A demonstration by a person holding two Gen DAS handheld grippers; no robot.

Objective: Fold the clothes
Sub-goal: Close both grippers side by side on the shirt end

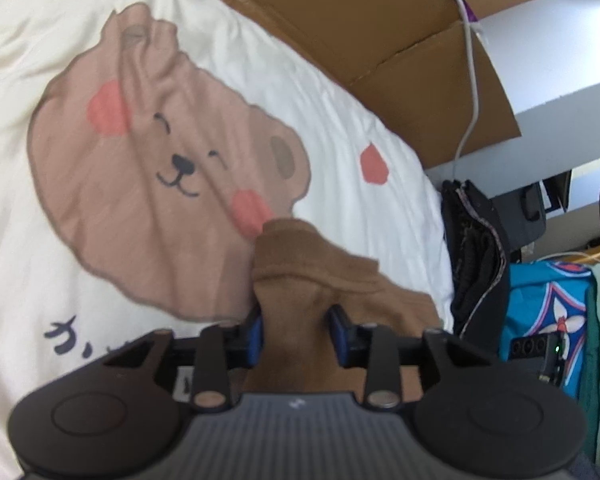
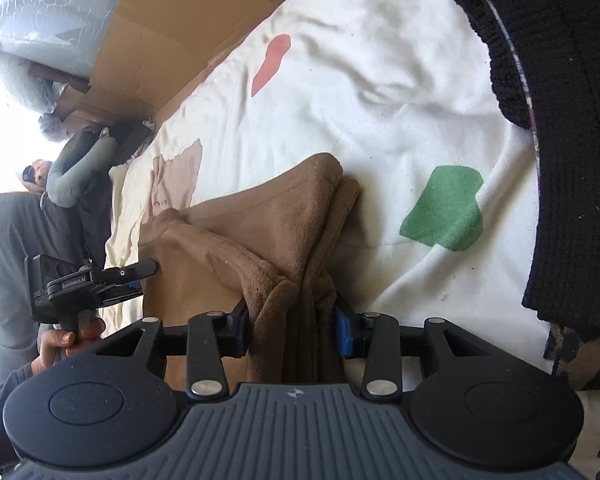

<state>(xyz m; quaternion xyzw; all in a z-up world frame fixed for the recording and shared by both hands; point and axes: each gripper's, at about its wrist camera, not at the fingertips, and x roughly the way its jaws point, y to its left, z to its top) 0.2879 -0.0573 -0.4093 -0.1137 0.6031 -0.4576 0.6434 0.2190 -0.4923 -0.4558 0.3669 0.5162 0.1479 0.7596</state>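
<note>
Brown fleece garment (image 2: 260,232), bunched, lying on white bear-print bedding (image 1: 340,128). Left gripper (image 1: 298,330): fingers clamp one fold. Right gripper (image 2: 296,328): fingers clamp another fold.

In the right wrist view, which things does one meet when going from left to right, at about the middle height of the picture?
Left gripper → brown garment → green patch on the white bedcover → black knitted cloth.
</note>
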